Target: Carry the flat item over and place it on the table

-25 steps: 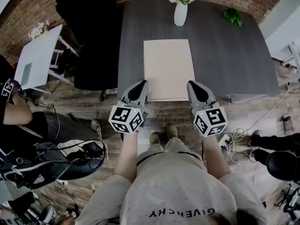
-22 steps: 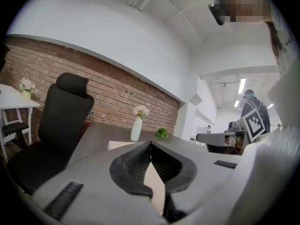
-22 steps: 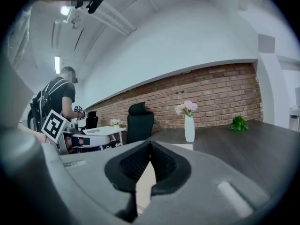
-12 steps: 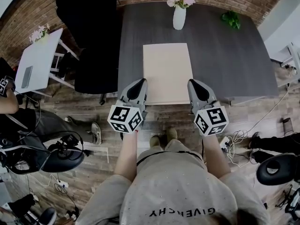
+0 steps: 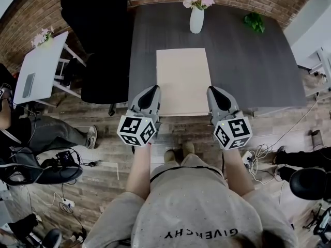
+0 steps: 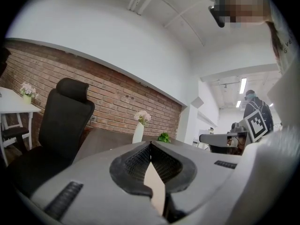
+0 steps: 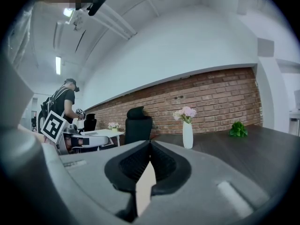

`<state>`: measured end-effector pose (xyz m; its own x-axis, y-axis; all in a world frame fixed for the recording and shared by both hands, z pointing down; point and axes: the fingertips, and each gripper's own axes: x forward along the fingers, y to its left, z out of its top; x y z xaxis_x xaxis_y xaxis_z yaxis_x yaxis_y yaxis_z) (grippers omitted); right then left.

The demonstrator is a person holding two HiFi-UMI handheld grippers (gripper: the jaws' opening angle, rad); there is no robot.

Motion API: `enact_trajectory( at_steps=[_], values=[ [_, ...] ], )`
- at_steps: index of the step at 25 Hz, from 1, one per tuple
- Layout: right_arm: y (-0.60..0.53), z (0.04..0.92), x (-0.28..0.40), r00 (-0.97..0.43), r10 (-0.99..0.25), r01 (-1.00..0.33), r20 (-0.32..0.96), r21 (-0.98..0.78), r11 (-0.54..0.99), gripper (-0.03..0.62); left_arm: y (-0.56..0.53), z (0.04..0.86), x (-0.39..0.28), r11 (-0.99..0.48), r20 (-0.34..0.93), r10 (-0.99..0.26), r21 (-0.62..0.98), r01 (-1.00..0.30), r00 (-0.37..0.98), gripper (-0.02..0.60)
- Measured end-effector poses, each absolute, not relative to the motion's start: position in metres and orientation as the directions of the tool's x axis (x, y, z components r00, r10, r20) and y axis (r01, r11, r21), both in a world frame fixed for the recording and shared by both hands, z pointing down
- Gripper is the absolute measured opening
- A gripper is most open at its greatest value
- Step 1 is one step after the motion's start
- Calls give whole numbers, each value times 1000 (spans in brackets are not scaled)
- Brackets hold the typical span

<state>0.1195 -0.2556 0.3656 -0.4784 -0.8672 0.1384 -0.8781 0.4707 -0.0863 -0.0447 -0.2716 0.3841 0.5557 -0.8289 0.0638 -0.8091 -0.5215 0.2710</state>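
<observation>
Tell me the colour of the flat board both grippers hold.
Pale beige, plain; the flat board shows best in the head view.

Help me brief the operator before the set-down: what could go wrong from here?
1. The left gripper and right gripper pinch the beige board only at its near corners, so it could sag or slip.
2. Its near edge seems to overhang the edge of the dark table; released here, it might tip off.
3. Pushing it far forward could knock the white vase.
</observation>
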Motion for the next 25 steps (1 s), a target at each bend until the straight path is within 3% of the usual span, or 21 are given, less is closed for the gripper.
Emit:
enact_trajectory(
  at_steps=[25],
  values=[
    [-258,384,121,-496,-854,-868,156,-107,485,-3,-269,403,-47,-495,99,-838,276,-824,536,-2]
  ],
)
